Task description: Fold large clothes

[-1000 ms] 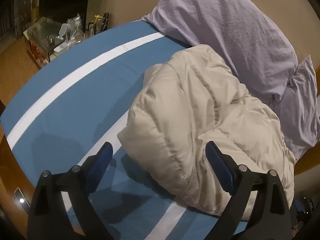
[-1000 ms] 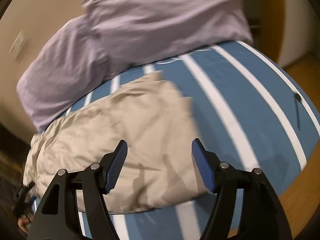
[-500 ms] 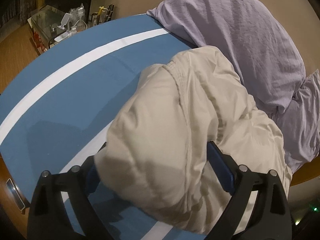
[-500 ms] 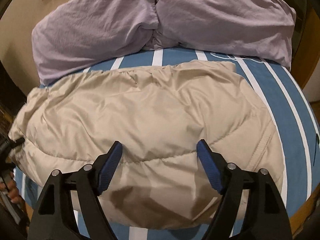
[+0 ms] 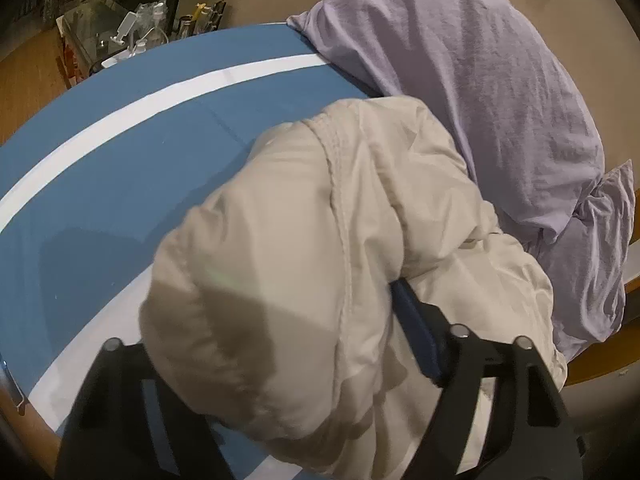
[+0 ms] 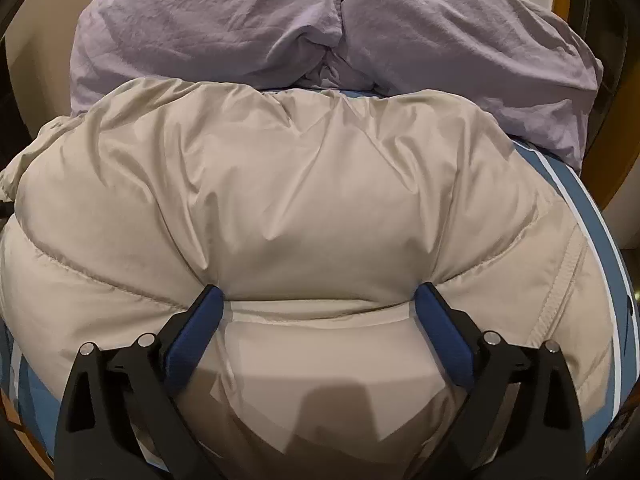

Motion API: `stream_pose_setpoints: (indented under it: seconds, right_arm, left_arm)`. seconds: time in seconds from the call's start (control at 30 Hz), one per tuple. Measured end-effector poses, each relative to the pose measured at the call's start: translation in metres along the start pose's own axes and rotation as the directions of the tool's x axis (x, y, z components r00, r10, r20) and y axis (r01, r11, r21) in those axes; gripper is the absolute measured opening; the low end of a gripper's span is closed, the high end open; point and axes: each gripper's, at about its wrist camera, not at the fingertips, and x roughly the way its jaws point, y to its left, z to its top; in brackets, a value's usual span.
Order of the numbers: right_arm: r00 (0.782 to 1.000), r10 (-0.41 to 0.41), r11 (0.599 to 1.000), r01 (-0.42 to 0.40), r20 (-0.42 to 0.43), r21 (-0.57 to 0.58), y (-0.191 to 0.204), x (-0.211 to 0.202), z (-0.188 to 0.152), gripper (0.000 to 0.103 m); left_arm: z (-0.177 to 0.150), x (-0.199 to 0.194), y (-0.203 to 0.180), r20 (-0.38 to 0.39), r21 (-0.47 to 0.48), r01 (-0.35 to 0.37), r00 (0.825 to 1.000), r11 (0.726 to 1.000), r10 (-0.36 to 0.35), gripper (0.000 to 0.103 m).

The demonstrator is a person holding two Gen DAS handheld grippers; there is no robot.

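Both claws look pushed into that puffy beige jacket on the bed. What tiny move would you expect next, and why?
Probably closing the right claw. Its jaws stand wide open with their tips pressed into the beige jacket, a bulge of fabric between them, so pinching would secure a grip. The left claw is also buried in the padding.

The jacket (image 6: 304, 200) lies on the bed (image 5: 120, 168), with the two pillows (image 6: 320, 28) just behind it, touching its far edge. The right tongs (image 6: 318, 312) rest on the jacket's near part, one finger to each side of a bulge. The left tongs (image 5: 280, 340) sit at the jacket's end, fabric between the fingers. A cluttered stand (image 5: 120, 40) is beyond the bed's far corner.
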Motion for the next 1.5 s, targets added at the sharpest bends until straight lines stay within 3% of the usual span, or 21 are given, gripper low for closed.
stream_pose_setpoints:
  seconds: [0.33,0.47,0.63,1.0,1.2,1.5]
  right_arm:
    - [1.0,-0.01,1.0,0.01,0.01,-0.02,0.001,0.005,-0.003,0.1]
    - [1.0,-0.02,0.999,0.02,0.009,-0.028,0.002,0.006,-0.004,0.1]
    - [1.0,-0.025,0.999,0.025,0.0,-0.032,0.001,0.006,-0.003,0.1]
    - [0.999,-0.024,0.999,0.023,-0.022,-0.029,-0.001,0.006,-0.001,0.1]
    - [1.0,-0.014,0.999,0.013,-0.028,-0.031,-0.003,0.005,-0.002,0.1]
    - [1.0,0.022,0.999,-0.023,-0.016,-0.045,-0.018,-0.011,-0.004,0.099]
  left_arm:
    - [0.006,-0.019,-0.013,0.029,0.031,0.067,0.997,0.997,-0.068,0.034]
    - [0.01,-0.035,-0.029,0.049,0.058,0.128,0.99,0.99,-0.131,0.03]
    - [0.011,-0.06,-0.063,0.064,0.133,0.236,0.967,0.962,-0.246,0.029]
    - [-0.016,-0.093,-0.153,0.011,0.358,0.374,0.915,0.856,-0.404,0.029]
    - [-0.04,-0.103,-0.191,-0.055,0.437,0.447,0.879,0.78,-0.473,0.029]
    - [-0.078,-0.098,-0.246,-0.172,0.521,0.518,0.842,0.678,-0.511,0.029]
